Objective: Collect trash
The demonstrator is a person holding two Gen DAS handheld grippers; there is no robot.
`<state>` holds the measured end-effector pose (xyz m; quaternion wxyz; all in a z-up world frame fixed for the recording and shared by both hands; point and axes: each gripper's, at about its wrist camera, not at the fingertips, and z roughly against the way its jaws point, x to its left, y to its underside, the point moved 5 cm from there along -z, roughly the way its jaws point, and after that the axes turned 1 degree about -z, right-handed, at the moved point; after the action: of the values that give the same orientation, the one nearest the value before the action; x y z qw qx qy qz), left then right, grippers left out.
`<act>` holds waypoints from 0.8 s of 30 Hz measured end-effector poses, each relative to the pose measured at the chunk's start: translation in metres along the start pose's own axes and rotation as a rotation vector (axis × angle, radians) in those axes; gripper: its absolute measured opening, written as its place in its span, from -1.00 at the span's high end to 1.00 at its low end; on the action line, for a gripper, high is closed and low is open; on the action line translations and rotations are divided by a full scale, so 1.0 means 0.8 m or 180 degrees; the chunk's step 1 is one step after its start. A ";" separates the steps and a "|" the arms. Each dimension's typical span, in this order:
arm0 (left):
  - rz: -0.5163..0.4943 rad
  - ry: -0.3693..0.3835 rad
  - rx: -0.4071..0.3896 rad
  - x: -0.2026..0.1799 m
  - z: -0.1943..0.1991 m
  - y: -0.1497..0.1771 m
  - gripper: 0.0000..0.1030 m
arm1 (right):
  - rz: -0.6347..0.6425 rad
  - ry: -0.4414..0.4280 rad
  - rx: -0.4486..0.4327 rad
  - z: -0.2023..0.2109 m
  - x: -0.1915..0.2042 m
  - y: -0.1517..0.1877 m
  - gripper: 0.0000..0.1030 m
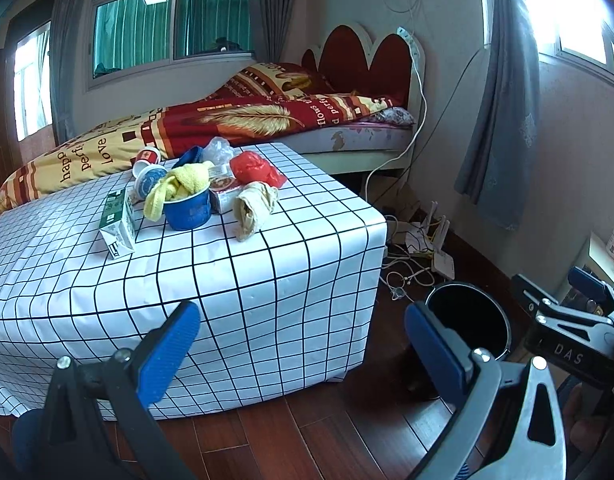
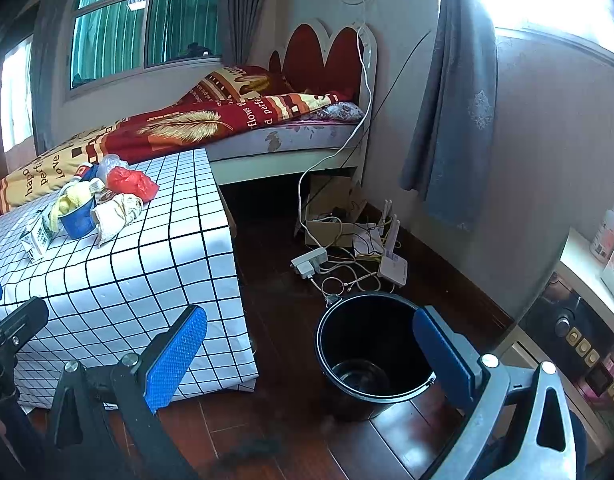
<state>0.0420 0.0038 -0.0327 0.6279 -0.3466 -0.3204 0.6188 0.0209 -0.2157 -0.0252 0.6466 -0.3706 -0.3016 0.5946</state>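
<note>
Both grippers, left gripper (image 1: 303, 344) and right gripper (image 2: 311, 354), spread wide, empty. Risk: blue cup (image 1: 187, 210) at 11 o'clock tips, cloth spills short of bin (image 2: 371, 352).

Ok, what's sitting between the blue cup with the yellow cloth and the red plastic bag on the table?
In the left wrist view, a small food packet lies between the blue cup and the red plastic bag.
</note>
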 end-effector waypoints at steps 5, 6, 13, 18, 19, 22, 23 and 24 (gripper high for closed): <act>-0.0005 0.0002 0.0006 0.000 -0.001 0.000 -1.00 | 0.0003 0.0011 0.0006 -0.001 0.003 -0.002 -1.00; -0.0006 0.0004 0.0006 -0.001 -0.001 0.000 -1.00 | 0.0004 0.0014 0.0008 -0.001 0.003 -0.002 -1.00; -0.0007 0.0008 0.0005 -0.001 -0.002 0.000 -1.00 | 0.0001 0.0014 0.0004 -0.001 0.002 -0.003 -1.00; -0.0007 0.0018 0.0010 -0.002 -0.002 0.000 -1.00 | -0.0004 0.0017 0.0004 -0.001 0.001 -0.003 -1.00; -0.0008 0.0013 0.0016 -0.001 -0.002 0.000 -1.00 | -0.0001 0.0020 0.0002 -0.001 0.001 -0.003 -1.00; -0.0008 0.0018 0.0017 -0.002 -0.001 0.000 -1.00 | -0.0002 0.0016 0.0004 -0.001 0.001 -0.003 -1.00; -0.0011 0.0015 0.0019 -0.003 -0.002 0.000 -1.00 | -0.0002 0.0019 0.0002 -0.001 0.001 -0.003 -1.00; -0.0014 0.0018 0.0019 -0.003 -0.001 0.001 -1.00 | -0.0003 0.0018 0.0003 -0.001 0.001 -0.003 -1.00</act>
<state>0.0424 0.0012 -0.0335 0.6312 -0.3459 -0.3175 0.6174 0.0230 -0.2150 -0.0236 0.6479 -0.3718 -0.2996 0.5934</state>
